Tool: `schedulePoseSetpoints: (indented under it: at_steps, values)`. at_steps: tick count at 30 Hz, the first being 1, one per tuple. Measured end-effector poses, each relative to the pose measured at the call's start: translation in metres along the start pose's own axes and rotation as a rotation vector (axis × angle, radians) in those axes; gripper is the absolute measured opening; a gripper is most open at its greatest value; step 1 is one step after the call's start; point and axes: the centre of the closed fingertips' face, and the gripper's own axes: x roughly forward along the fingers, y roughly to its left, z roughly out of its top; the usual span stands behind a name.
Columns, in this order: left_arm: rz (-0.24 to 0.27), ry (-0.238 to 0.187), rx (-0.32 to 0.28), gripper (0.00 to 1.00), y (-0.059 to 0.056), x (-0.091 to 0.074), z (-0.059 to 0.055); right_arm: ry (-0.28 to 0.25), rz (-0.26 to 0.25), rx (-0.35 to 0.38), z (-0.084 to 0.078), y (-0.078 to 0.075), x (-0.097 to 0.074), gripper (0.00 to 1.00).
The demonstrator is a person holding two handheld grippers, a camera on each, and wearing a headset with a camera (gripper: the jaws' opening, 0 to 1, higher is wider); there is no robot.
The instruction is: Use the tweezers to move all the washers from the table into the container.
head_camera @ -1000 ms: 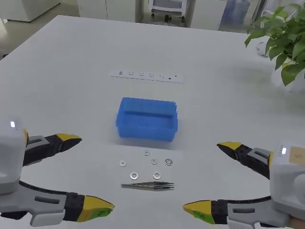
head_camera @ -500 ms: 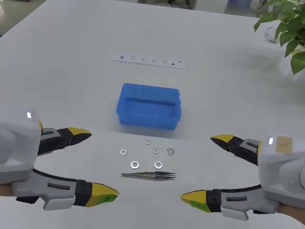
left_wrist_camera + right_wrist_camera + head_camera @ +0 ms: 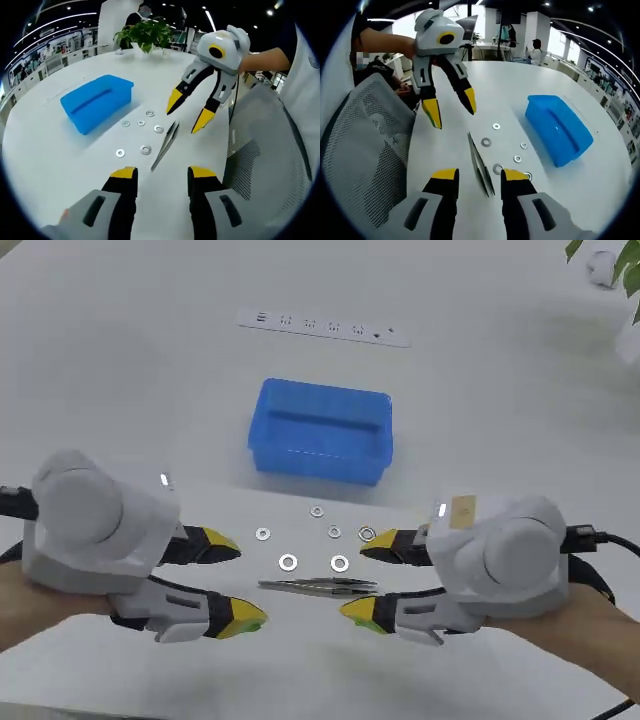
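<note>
Hovering over the table (image 3: 120,370) in the head view, the left gripper (image 3: 250,582) and right gripper (image 3: 354,582) are gaping wide, empty, flanking the tweezers (image 3: 318,585), which are lying beside 6 washers (image 3: 288,562) before the blue container (image 3: 322,430). In the left and right gripper views, the tweezers are lying just ahead of parted jaws.

Head view looks steeply down, close above; the two gripper views face each other low across the table (image 3: 520,390); all three share the tweezers (image 3: 318,585) ahead of both jaws.
</note>
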Motion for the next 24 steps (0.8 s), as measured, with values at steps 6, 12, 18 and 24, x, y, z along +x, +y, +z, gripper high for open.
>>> schedulePoseSetpoints:
  at_steps: [6,12,18,24]
  values:
    - [-0.02,0.011,0.003,0.4,0.002,0.009,0.0,0.03,0.048,-0.034,0.0,0.002,0.013,0.26]
    - [-0.052,0.039,0.032,0.35,0.003,0.019,-0.002,0.087,0.086,-0.07,-0.007,0.002,0.022,0.21]
    - [-0.08,0.077,0.071,0.32,0.004,0.027,-0.005,0.129,0.102,-0.122,-0.012,0.001,0.025,0.16]
    - [-0.088,0.1,0.163,0.21,0.01,0.03,-0.004,0.153,0.097,-0.138,-0.013,-0.002,0.025,0.13]
